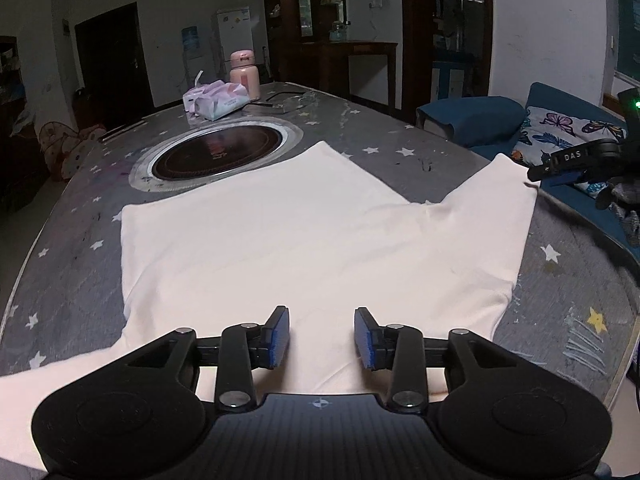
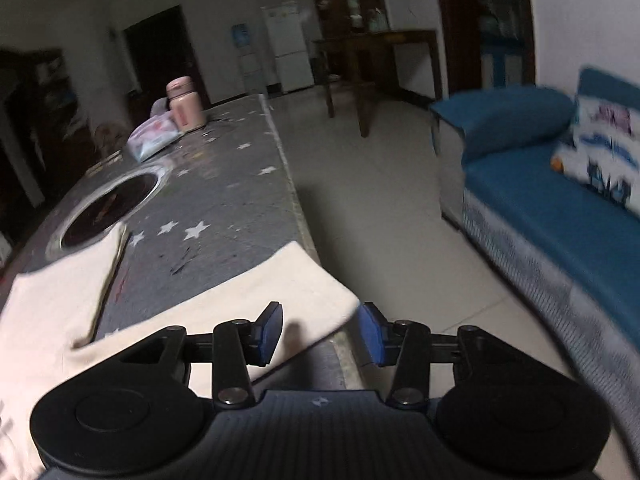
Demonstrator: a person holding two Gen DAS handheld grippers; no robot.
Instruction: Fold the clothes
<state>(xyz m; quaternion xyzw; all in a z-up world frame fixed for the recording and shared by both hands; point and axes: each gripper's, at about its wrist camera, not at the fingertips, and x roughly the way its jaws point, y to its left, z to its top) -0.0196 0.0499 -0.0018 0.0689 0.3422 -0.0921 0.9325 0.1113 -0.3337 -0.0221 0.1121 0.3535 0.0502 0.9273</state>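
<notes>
A pale pink garment (image 1: 304, 240) lies spread flat on the grey star-patterned table (image 1: 400, 136). My left gripper (image 1: 322, 338) is open and hovers over the garment's near part, nothing between its blue pads (image 1: 280, 338). My right gripper (image 2: 320, 334) is open at the table's right edge, over the end of the garment's sleeve (image 2: 288, 288); its left pad is above the cloth, its right pad beyond the edge. The right gripper also shows in the left wrist view (image 1: 576, 164), by the sleeve's far corner.
A round inset hotplate (image 1: 218, 150) sits in the table beyond the garment. A tissue pack (image 1: 218, 98) and a pink bottle (image 1: 244, 74) stand at the far end. A blue sofa (image 2: 560, 200) with a patterned cushion (image 2: 604, 156) is to the right across a tiled floor.
</notes>
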